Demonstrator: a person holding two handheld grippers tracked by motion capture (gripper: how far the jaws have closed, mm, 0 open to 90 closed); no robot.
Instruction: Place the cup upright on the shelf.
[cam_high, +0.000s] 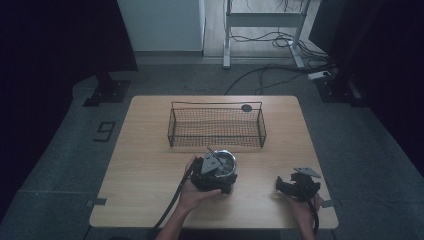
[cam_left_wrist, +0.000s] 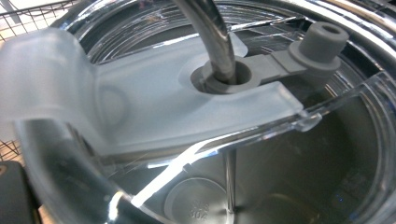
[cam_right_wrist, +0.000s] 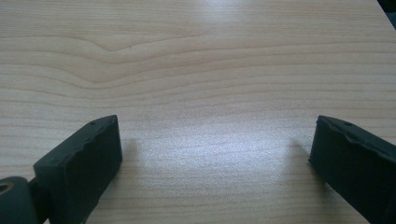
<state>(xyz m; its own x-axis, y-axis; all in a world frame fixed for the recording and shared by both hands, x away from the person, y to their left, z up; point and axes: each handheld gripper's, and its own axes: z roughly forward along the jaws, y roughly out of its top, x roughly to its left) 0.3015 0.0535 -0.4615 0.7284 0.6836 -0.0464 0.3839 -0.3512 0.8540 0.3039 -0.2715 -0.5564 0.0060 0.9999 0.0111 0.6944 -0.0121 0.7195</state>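
Note:
A steel tumbler stands on the wooden table, just in front of the wire basket. The left gripper view looks down on its clear lid, with a metal straw through a grey stopper. My left gripper is pressed against the tumbler's near side; one black jaw edge shows at the lower left, and the lid hides the fingertips. My right gripper rests low over bare table near the front right, its jaws wide apart with nothing between them.
A black wire basket sits across the table's far half, with a small dark round disc on the table at its far right corner. The table's front edge is close to both hands. Cables lie on the floor beyond.

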